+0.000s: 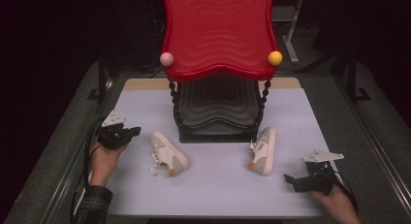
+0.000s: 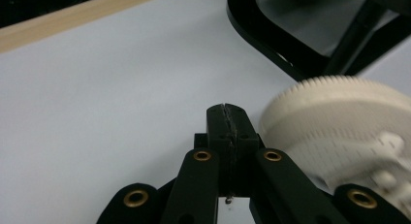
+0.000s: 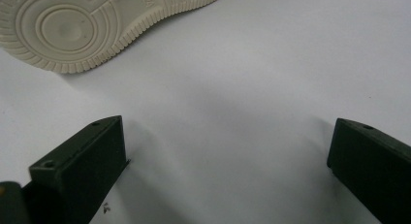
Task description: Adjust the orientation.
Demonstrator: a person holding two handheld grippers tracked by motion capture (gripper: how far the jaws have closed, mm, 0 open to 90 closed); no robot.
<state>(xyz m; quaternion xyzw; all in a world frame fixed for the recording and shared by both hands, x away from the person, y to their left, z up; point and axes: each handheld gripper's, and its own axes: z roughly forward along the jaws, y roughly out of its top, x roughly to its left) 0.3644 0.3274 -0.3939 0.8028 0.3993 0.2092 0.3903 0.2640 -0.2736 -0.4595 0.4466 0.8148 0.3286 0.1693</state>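
On bench point(image 1: 213, 185), two white sneakers seen lying in front of red two-tier rack point(image 1: 218, 35). Left sneaker point(image 1: 168, 153) placed near-left of rack base, right sneaker point(image 1: 262, 150) on its side near-right, sole point(image 3: 97, 25) turned toward right tool. Left tool point(image 1: 131, 133) held at left edge, jaws pressed together, empty, just beside left sneaker. Right tool point(image 1: 291, 180) held near-right, jaws spread wide, empty.

rack point(image 1: 218, 107) behind | left shoe point(image 1: 168, 153), right shoe point(image 1: 262, 150) before it
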